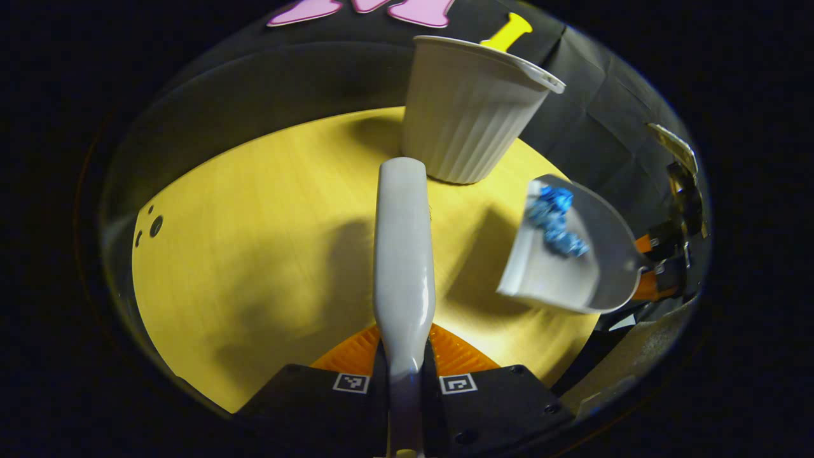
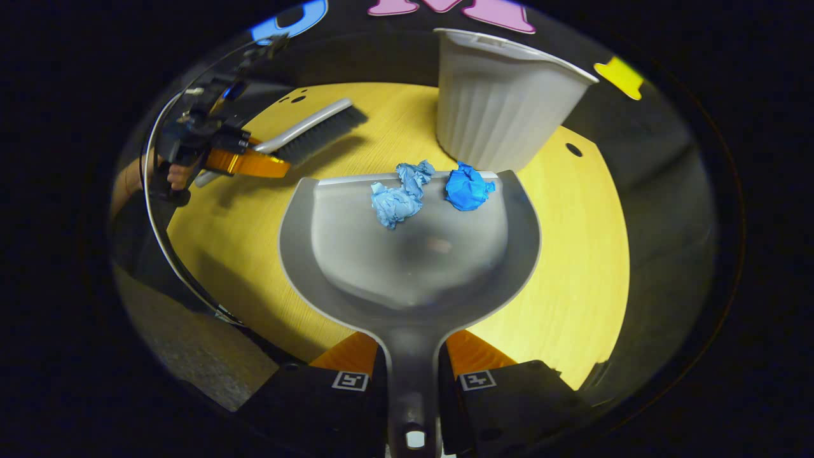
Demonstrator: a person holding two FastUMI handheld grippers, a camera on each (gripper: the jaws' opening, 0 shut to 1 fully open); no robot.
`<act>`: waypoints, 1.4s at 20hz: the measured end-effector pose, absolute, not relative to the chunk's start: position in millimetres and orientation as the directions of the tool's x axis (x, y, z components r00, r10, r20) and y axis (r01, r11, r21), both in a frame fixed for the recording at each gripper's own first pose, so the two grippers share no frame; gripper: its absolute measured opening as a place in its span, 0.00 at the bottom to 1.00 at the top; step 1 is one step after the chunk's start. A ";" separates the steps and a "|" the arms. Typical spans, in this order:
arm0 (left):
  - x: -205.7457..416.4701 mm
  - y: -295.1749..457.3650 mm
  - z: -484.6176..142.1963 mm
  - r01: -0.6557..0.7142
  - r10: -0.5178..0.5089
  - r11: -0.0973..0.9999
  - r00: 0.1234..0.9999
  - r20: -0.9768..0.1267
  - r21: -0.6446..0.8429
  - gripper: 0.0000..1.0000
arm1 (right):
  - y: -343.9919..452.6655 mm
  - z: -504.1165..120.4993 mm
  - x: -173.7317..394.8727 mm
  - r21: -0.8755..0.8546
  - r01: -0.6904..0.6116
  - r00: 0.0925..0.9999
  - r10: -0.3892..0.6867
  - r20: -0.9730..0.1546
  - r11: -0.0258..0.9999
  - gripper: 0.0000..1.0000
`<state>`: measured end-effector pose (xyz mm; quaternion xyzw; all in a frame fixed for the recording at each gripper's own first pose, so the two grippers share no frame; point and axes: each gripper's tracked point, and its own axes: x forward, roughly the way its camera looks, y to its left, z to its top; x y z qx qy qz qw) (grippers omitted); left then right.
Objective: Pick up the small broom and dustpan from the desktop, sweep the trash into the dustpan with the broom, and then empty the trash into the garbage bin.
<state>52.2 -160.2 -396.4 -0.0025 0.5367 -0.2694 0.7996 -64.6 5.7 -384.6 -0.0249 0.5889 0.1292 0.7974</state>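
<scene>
A: Where do you stand with the sweeping?

B: It looks done. Your right gripper is clamped on the handle of the dustpan, both fingers pressing its neck. The pan is lifted off the desk and held roughly level. The trash sits inside it near the front lip: two pale blue crumpled wads touching each other, and a brighter blue wad just beside them.

A: And the other side?

B: Your left gripper is closed on the handle of the broom, which runs straight away from you toward the bin. From the right gripper view you can see the bristles pointing out over the desk, well apart from the pan.

A: So what step is this?

B: You're at the emptying. The garbage bin stands upright on the far part of the desk, just beyond the pan's front edge, with its rim higher than the pan.

A: What does the next move call for?

B: My judgement: raise the pan above the rim, carry its lip over the opening, then tip forward. The wads lie close to the lip, so tilt too early and they could drop on the desk short of the bin. Keep the broom aside.
</scene>
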 end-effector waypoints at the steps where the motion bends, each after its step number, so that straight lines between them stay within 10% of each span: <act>1: 55.1 -157.7 -398.8 0.410 -0.418 0.866 0.280 -0.864 -0.286 0.25 | 7.0 -378.1 -61.4 0.103 -0.218 0.289 0.165 -0.943 0.970 0.37; 14: 47.8 -152.0 -403.3 0.346 -0.318 0.910 0.226 -0.921 -0.229 0.25 | -99.3 -231.6 39.5 -0.004 0.067 0.404 -0.031 -0.914 0.998 0.37; 28: 41.9 -144.8 -410.0 0.318 -0.327 0.916 0.240 -0.914 -0.244 0.25 | -147.9 -234.0 154.0 -0.174 -0.017 0.300 -0.161 -0.940 0.985 0.37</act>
